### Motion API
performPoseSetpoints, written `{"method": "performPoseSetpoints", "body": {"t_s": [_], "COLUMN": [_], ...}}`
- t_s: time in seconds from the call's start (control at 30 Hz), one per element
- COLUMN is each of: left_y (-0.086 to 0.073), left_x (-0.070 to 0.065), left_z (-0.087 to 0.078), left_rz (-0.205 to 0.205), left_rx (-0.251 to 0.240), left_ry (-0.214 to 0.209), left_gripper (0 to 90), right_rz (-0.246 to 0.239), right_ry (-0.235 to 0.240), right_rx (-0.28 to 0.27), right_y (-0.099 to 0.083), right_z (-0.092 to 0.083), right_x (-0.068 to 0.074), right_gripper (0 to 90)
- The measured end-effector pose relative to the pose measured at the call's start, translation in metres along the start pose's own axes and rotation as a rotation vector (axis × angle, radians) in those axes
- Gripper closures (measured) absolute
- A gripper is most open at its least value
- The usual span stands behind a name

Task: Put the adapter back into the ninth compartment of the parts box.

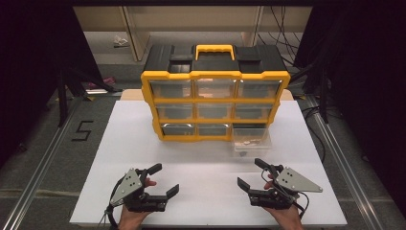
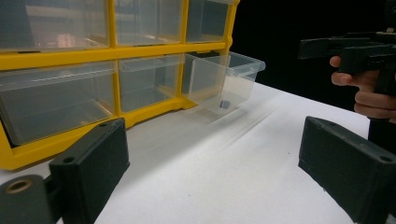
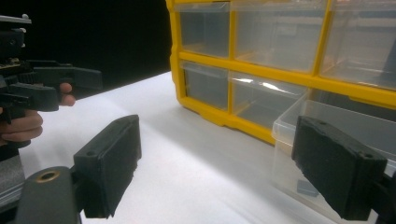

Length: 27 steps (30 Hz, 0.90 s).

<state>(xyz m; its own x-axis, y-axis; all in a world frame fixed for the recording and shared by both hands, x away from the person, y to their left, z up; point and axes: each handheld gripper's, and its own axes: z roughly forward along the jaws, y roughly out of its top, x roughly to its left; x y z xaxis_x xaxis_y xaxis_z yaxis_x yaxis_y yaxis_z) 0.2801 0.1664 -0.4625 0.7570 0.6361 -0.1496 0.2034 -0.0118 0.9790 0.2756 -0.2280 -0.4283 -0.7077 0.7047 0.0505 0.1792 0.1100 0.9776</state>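
- The white table [image 1: 143, 143] carries everything; on the dark floor to its left a black marking reads "5" [image 1: 82, 130], the one piece of writing you can make out.
- The organiser [image 1: 215, 96] stands upright at the back of the table: yellow frame, black top with a yellow carry handle, three rows of three clear drawers. No brand is legible on it.
- The pulled-out drawer [image 1: 251, 140] belongs to the bottom-right slot and sticks out toward you, resting on the table. It is clear plastic with a lipped rim; small items lie in it, too small to name, and one small dark piece shows through its wall in the left gripper view [image 2: 224, 104].
- Your left gripper [image 1: 163, 178] sits near the table's front edge, jaws spread wide, gripping nothing.
- Your right gripper [image 1: 250, 172] is likewise released and empty, nearest the drawer but well short of it.
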Motion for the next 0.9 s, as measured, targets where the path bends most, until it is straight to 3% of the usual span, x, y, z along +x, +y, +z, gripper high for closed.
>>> {"method": "performPoseSetpoints", "body": {"t_s": [0.43,0.9], "left_y": [0.0,0.0], "left_x": [-0.001,-0.001], "left_z": [0.001,0.002], "left_rz": [0.006,0.005], "left_rx": [0.011,0.012], "left_ry": [-0.01,-0.008], "left_gripper": [8.0,8.0], "right_rz": [0.009,0.003], "right_ry": [0.001,-0.009], "right_rx": [0.008,-0.007], "right_y": [-0.014,-0.013], "right_z": [-0.003,-0.002], "right_x": [0.001,0.001], "right_gripper": [16.4,16.5]}}
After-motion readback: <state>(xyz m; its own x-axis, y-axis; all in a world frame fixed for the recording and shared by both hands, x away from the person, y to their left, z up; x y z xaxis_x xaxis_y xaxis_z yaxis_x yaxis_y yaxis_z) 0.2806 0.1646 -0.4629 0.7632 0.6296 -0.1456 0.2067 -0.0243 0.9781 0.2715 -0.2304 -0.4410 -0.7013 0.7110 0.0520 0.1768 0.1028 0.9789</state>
